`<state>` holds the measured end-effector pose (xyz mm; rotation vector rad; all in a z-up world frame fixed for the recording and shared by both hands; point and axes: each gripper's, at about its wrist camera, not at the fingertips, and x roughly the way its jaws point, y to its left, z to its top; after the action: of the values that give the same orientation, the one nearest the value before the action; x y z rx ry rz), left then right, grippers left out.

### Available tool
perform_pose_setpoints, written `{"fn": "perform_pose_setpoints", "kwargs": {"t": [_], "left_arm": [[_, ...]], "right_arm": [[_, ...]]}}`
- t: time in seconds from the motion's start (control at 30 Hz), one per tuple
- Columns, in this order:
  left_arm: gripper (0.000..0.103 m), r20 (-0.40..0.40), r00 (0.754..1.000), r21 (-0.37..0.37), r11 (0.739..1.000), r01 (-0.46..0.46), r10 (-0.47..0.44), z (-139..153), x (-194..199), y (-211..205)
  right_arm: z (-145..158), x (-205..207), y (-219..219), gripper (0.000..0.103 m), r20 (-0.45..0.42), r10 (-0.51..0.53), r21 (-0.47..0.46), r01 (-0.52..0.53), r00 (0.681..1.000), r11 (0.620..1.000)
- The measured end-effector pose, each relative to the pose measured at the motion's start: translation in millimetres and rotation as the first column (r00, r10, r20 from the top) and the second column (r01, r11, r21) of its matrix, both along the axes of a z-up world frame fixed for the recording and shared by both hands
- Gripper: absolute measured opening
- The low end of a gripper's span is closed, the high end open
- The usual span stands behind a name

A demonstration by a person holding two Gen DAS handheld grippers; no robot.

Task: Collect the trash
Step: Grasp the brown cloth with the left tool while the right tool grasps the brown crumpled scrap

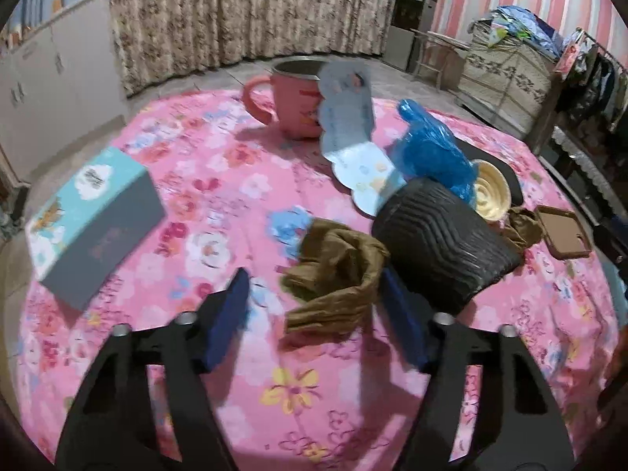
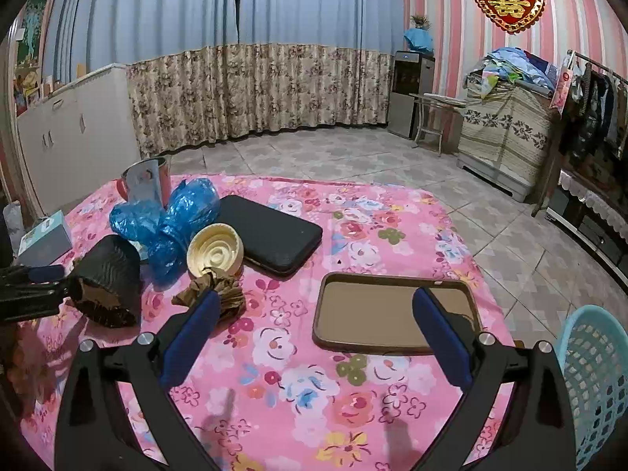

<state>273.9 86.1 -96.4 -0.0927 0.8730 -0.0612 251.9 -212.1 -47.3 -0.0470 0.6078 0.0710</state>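
My left gripper (image 1: 316,294) is open, its blue pads either side of a crumpled brown wrapper (image 1: 333,274) on the pink floral tablecloth (image 1: 235,204). A black ribbed paper cup (image 1: 439,251) lies on its side just right of it. A blue plastic bag (image 1: 431,153), a cream lid (image 1: 490,192) and a light blue paper card (image 1: 353,145) lie behind. My right gripper (image 2: 318,306) is open and empty above the cloth, over the near edge of a brown tray (image 2: 376,314). A second crumpled brown wrapper (image 2: 227,290) lies by its left finger.
A pink mug (image 1: 298,98) stands at the back. A teal and grey box (image 1: 94,219) lies at the left. A black case (image 2: 271,231) lies mid-table. A light blue mesh basket (image 2: 596,384) stands beside the table at the right.
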Motion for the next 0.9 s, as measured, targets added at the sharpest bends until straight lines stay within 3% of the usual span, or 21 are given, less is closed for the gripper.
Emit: {"fn": "perform_pose_setpoints", "kwargs": {"t": [0.03,0.23,0.63,0.9], "left_arm": [[0.053,-0.003,1.0,-0.01,1.0,0.015,-0.015,-1.3,1.1,-1.9],[0.046,0.014,0.999,0.013,0.999,0.034,-0.034,4.1,0.8,-10.5],[0.046,0.096,0.994,0.054,0.997,-0.053,0.047,38.4,-10.5,20.6],[0.046,0.132,0.989,0.034,0.997,-0.075,0.07,52.7,-14.5,35.4]], "right_arm": [[-0.7,0.0,0.6,0.096,-0.002,0.002,-0.001,-0.002,1.0,1.0],[-4.3,-0.4,4.8,0.096,-0.009,0.009,-0.003,-0.009,1.0,1.0],[-13.1,5.7,47.4,0.096,-0.038,0.065,-0.059,-0.067,0.997,0.996],[-28.0,32.0,77.8,0.096,-0.139,0.058,-0.13,-0.076,0.989,0.989]]}}
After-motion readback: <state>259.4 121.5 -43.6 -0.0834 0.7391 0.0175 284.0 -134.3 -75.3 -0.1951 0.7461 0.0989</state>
